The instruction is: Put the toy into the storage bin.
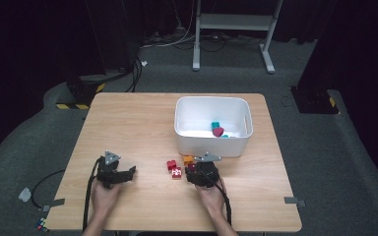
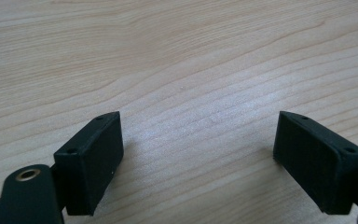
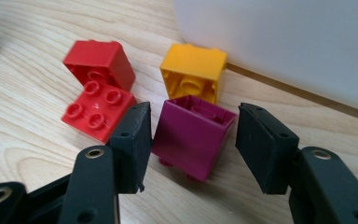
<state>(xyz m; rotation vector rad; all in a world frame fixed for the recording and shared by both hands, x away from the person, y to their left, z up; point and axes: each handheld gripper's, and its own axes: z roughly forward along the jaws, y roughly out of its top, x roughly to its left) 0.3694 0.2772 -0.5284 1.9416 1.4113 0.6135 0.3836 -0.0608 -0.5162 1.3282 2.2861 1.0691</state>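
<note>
A magenta brick [image 3: 191, 140] lies tipped on the wooden table [image 3: 23, 140], hollow side up, between the jaws of my right gripper [image 3: 193, 106]. The left pad sits against its side and a thin gap shows at the right pad, so the gripper is open. Just beyond lie an orange brick [image 3: 193, 72] and two red bricks [image 3: 98, 88]. From above, my right gripper [image 1: 192, 169] is in front of the white bin [image 1: 177, 123], with the red bricks [image 1: 173, 168] to its left. My left gripper [image 1: 129, 173] rests low over bare table, open and holding nothing [image 2: 198, 135].
The white bin's wall [image 3: 284, 42] stands right behind the orange brick. Inside the bin lie a teal brick [image 1: 216, 125] and a dark red one [image 1: 218, 132]. Cables trail from both grippers toward the table's near edge.
</note>
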